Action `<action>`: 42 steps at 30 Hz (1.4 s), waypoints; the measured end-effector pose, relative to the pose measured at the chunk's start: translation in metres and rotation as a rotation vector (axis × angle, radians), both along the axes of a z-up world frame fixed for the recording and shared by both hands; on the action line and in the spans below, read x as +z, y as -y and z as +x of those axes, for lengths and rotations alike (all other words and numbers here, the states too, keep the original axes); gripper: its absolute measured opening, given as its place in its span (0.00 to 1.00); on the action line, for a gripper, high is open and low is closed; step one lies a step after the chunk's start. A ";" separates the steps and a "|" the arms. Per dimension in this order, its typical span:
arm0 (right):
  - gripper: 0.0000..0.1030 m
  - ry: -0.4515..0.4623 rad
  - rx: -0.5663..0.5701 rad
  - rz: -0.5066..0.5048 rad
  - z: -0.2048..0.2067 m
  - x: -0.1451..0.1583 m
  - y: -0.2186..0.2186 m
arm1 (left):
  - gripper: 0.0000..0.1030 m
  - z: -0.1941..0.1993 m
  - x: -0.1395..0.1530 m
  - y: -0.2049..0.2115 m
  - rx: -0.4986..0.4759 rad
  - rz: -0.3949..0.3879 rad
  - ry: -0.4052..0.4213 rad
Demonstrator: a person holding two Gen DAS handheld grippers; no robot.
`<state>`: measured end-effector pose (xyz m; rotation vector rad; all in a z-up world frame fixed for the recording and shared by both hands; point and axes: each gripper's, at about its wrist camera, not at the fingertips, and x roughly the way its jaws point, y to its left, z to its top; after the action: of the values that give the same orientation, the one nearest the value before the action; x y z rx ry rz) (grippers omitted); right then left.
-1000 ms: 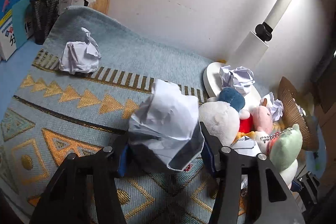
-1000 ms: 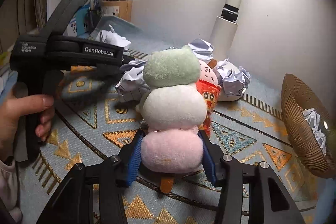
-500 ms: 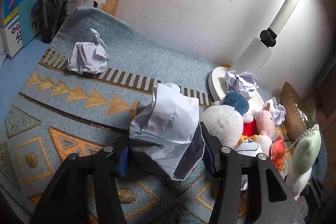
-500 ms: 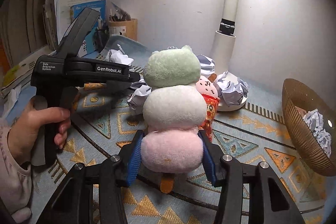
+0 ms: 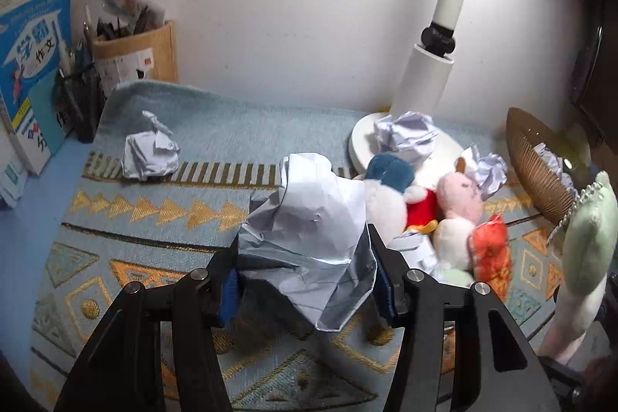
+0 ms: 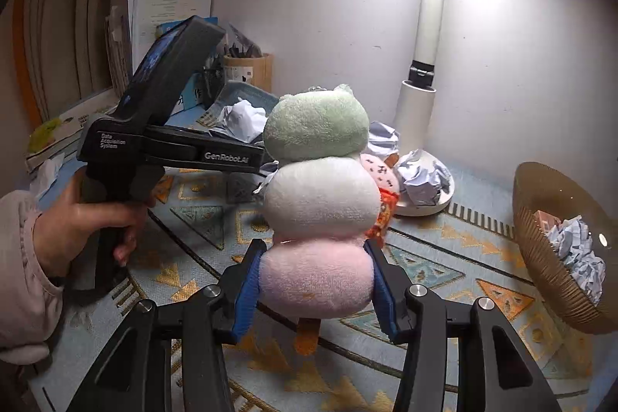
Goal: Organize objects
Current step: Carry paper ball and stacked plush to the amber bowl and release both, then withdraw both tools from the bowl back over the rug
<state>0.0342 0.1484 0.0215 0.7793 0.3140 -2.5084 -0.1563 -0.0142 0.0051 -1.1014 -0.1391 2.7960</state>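
Both grippers loaded, lifted clear of the patterned mat [image 5: 162,126].

L gripper [image 5: 305,277]: clamped on a crumpled paper ball [image 5: 309,230], held above the mat, left of the lamp base [image 5: 425,157]. Prob. trash, bound for the wicker basket [image 6: 548,257], which already holds paper wads.

R gripper [image 6: 314,290]: closed on the pink bottom ball of a three-ball plush [image 6: 318,203], in front of the lamp base, left of basket. Long axis upright: green end up, stick end down. Gripped low so it stands straight, I'd guess.

Other paper balls and soft toys sit round the lamp base; one ball [image 5: 148,153] well left of it, not yet sorted.
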 end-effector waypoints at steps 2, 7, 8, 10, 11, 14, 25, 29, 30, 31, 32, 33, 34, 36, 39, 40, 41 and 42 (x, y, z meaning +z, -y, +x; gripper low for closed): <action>0.48 -0.010 -0.020 -0.026 -0.005 0.017 -0.019 | 0.50 -0.001 0.017 -0.006 -0.006 0.023 -0.032; 0.48 -0.045 -0.135 -0.101 -0.026 0.063 -0.085 | 0.50 0.022 0.082 -0.050 -0.089 0.036 -0.141; 0.48 -0.047 -0.163 -0.106 -0.032 0.070 -0.099 | 0.50 0.020 0.094 -0.068 -0.117 0.039 -0.159; 0.48 -0.045 -0.222 -0.112 -0.043 0.083 -0.129 | 0.50 0.020 0.114 -0.099 -0.183 0.036 -0.190; 0.48 -0.041 -0.248 -0.117 -0.048 0.088 -0.144 | 0.50 0.029 0.123 -0.116 -0.216 0.023 -0.210; 0.48 -0.002 -0.316 -0.127 -0.065 0.098 -0.185 | 0.50 0.018 0.141 -0.171 -0.306 -0.006 -0.238; 1.00 0.281 -0.490 -0.084 -0.115 0.068 -0.269 | 1.00 -0.040 0.079 -0.307 -0.408 -0.187 -0.017; 1.00 0.284 -0.498 -0.141 -0.104 0.065 -0.278 | 1.00 -0.036 0.064 -0.297 -0.434 -0.105 0.044; 1.00 0.282 -0.500 -0.147 -0.102 0.065 -0.276 | 1.00 -0.035 0.064 -0.294 -0.423 -0.109 0.043; 1.00 0.285 -0.500 -0.151 -0.103 0.066 -0.273 | 1.00 -0.031 0.064 -0.290 -0.415 -0.117 0.040; 1.00 0.289 -0.499 -0.157 -0.101 0.068 -0.269 | 1.00 -0.029 0.066 -0.287 -0.408 -0.128 0.037; 1.00 0.291 -0.499 -0.169 -0.100 0.069 -0.267 | 1.00 -0.025 0.070 -0.281 -0.399 -0.139 0.032; 1.00 0.288 -0.496 -0.185 -0.098 0.072 -0.262 | 1.00 -0.022 0.074 -0.277 -0.388 -0.149 0.024; 1.00 0.275 -0.477 -0.222 -0.094 0.080 -0.249 | 1.00 -0.013 0.083 -0.260 -0.364 -0.160 -0.004; 1.00 0.266 -0.444 -0.258 -0.089 0.092 -0.221 | 1.00 -0.003 0.105 -0.229 -0.310 -0.180 -0.038; 1.00 0.264 -0.428 -0.267 -0.086 0.095 -0.210 | 1.00 0.000 0.111 -0.212 -0.285 -0.191 -0.043; 1.00 0.261 -0.414 -0.274 -0.083 0.097 -0.200 | 1.00 0.005 0.118 -0.191 -0.254 -0.203 -0.050; 1.00 0.257 -0.400 -0.282 -0.080 0.098 -0.189 | 1.00 0.007 0.120 -0.175 -0.223 -0.214 -0.055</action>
<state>-0.0457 0.3370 0.1193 1.1177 -0.3082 -2.6835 -0.1493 0.1605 0.1247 -1.0093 0.2782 2.6817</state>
